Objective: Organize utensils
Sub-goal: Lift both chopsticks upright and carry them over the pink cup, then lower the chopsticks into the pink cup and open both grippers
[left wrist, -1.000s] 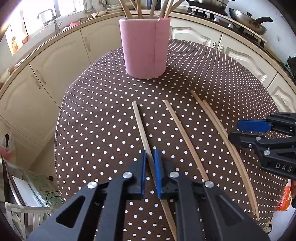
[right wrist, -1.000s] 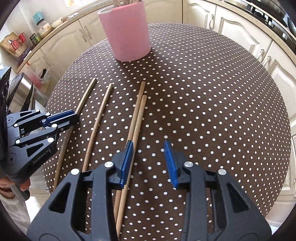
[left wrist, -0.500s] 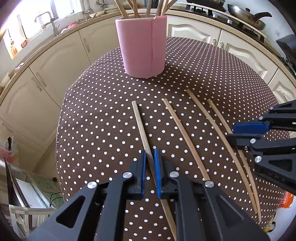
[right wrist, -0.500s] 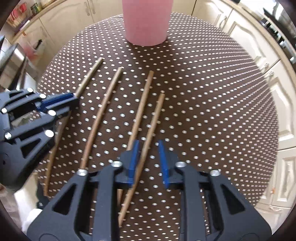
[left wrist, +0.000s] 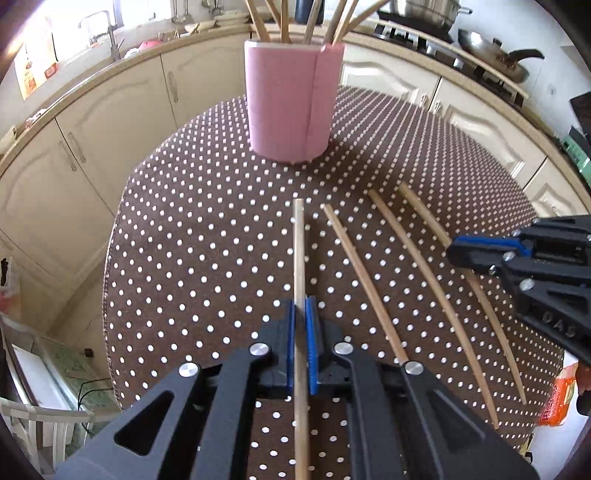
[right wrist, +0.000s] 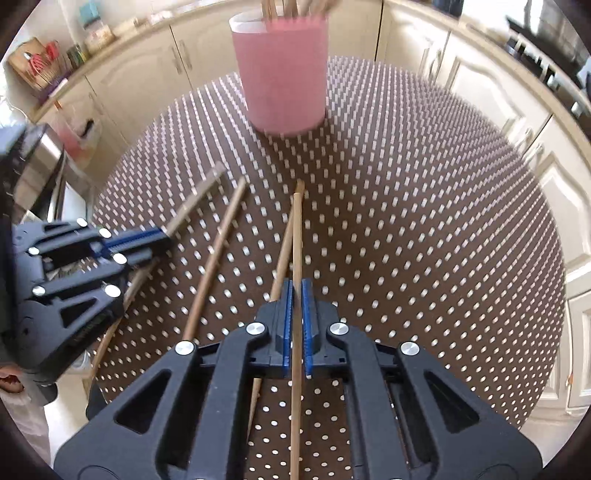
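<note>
Both grippers, left gripper (left wrist: 302, 325) and right gripper (right wrist: 296, 314), have lifted slim wooden chopsticks (left wrist: 298, 258) (right wrist: 296, 240), jaws clenched on them, short of the pink cylindrical holder (left wrist: 290, 107); next, probably tip each into it.

A home kitchen, seen around a round table (left wrist: 207, 229) draped in brown polka-dot cloth. Cream panelled cabinets (left wrist: 110, 122) under a curved pale countertop (left wrist: 92, 79) wrap behind the table. Beyond it to the left, a sink tap (left wrist: 107, 31) stands by a bright window; to the right, a frying pan (left wrist: 495, 55) and steel pot (left wrist: 424, 11) sit on a gas hob (left wrist: 417, 31).
</note>
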Tool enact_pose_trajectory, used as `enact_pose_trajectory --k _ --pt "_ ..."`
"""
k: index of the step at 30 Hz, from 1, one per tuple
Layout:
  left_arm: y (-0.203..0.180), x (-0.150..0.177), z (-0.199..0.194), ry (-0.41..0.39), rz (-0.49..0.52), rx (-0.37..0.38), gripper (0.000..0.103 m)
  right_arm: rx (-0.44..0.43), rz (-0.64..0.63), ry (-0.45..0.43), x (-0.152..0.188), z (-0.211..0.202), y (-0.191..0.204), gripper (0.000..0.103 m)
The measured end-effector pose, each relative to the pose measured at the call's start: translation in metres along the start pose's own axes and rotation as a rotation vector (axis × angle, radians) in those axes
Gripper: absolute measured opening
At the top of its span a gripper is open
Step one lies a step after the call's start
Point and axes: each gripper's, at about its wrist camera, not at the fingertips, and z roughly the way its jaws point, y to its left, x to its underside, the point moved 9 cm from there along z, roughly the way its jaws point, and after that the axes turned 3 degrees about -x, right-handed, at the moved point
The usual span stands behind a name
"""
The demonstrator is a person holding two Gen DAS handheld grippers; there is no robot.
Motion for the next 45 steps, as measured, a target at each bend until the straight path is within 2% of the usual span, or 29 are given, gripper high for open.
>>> enact_pose_trajectory --k 9,14,18,22,29,32,36,40,45 --pt "0.006 -0.032 -0.062 -0.284 -0.053 0.042 0.006 -0.081 0.004 -0.263 -0.019 -0.072 0.000 0.005" --pt "0.007 -0.050 -0.095 -0.425 -0.086 0.056 0.006 -0.107 0.001 -0.360 -0.026 -0.096 0.010 0.005" --pt "0.004 -0.068 -0.113 -0.508 -0.103 0.073 0.006 -0.132 0.005 -0.426 -0.038 -0.118 0.014 0.005" --pt "-0.001 -0.088 -0.128 -0.589 -0.124 0.091 0.006 -0.153 0.020 -0.515 -0.057 -0.136 0.012 0.005" --pt "0.009 -0.136 -0.158 -0.836 -0.167 0.080 0.006 -0.149 0.030 -0.690 -0.096 -0.170 0.009 0.005" --pt "0.013 -0.156 -0.168 -0.917 -0.188 0.082 0.006 -0.147 0.030 -0.744 -0.116 -0.181 0.006 0.005" --pt "0.020 -0.188 -0.175 -1.003 -0.218 0.073 0.006 -0.156 0.033 -0.793 -0.141 -0.190 -0.001 0.005" --pt "0.029 -0.217 -0.176 -1.048 -0.269 0.067 0.006 -0.139 0.023 -0.843 -0.161 -0.195 -0.006 0.005" --pt "0.041 -0.241 -0.174 -1.096 -0.312 0.051 0.006 -0.108 0.009 -0.853 -0.178 -0.180 -0.011 0.005"
